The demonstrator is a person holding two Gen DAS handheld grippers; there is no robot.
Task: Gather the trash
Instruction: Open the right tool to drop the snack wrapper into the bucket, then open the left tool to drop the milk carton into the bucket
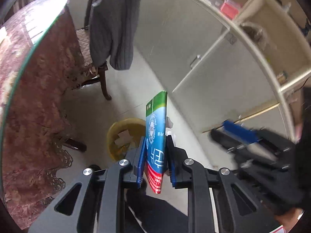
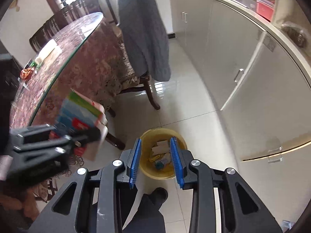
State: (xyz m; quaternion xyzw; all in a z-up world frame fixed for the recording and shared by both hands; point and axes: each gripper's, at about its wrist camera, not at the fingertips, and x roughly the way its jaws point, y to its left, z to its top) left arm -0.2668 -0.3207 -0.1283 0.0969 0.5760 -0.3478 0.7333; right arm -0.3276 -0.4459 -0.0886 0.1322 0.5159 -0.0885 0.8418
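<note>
Green-blue carton [image 1: 156, 136] clamped upright in left gripper [image 1: 155, 167], seemingly above yellow bin [image 2: 163, 153]; right gripper [image 2: 157, 161] parted, empty

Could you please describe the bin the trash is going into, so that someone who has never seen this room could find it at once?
Start at the round table with the reddish patterned cloth and the wooden chair with a grey sweater over its back. On the pale tiled floor in front of them, towards the white cabinets, stands a yellow round bin. It is the only container on the floor, and scraps of paper already lie inside.

Bright daylight, fisheye warp, perhaps motion-blurred.
</note>
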